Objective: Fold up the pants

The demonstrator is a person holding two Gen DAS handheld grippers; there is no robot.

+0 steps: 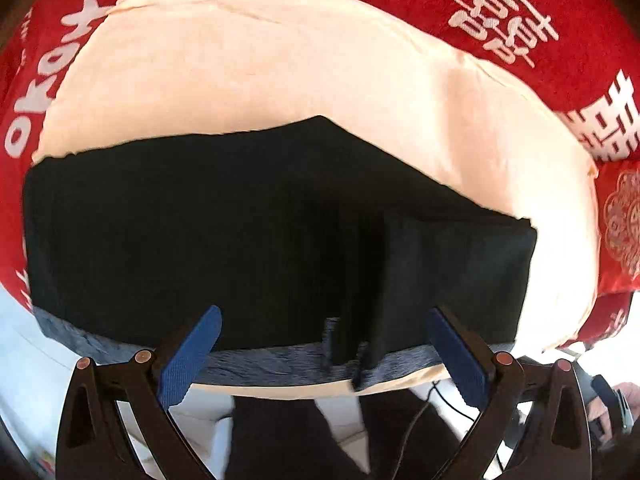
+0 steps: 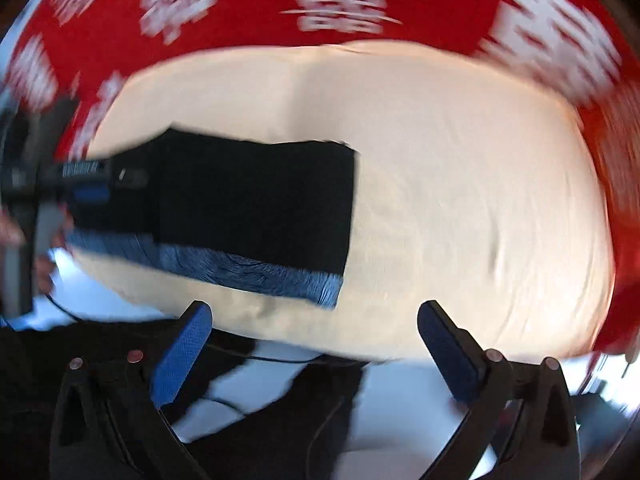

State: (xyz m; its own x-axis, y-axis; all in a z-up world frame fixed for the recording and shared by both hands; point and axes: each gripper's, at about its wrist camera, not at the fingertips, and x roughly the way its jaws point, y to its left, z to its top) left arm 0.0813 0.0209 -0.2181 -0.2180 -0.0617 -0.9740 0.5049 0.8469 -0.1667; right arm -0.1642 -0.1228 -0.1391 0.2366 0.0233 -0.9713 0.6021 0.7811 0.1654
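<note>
Left wrist view: dark pants [image 1: 260, 232] lie folded flat in a wide block on a cream cloth [image 1: 248, 68], which sits on a red cover with white characters [image 1: 500, 20]. A blue fuzzy band [image 1: 280, 362] runs along the pants' near edge, close to the near edge of the cream cloth. A raised fold or overlapping layer shows on the right part of the pants. Left hand-held gripper [image 1: 324, 356] has its blue-padded fingers [image 1: 190, 356] spread wide apart, nothing between them, tips over the near edge of the pants at the blue band; contact with the fabric cannot be told. Dark clothing and a cable visible below the cloth edge.

Right wrist view, motion-blurred: same pants [image 2: 256, 204] seen left of centre on the cream cloth [image 2: 460, 200], blue band [image 2: 256, 272] along their near edge, right end of the pants square-cut. Red cover [image 2: 280, 0] beyond. Right hand-held gripper [image 2: 316, 350] fingers [image 2: 182, 354] wide apart, empty, near the cloth's near edge, clear of the pants. The left hand-held gripper [image 2: 86, 180] shows at the far left over the pants' left end; its finger spacing unclear here.
</note>
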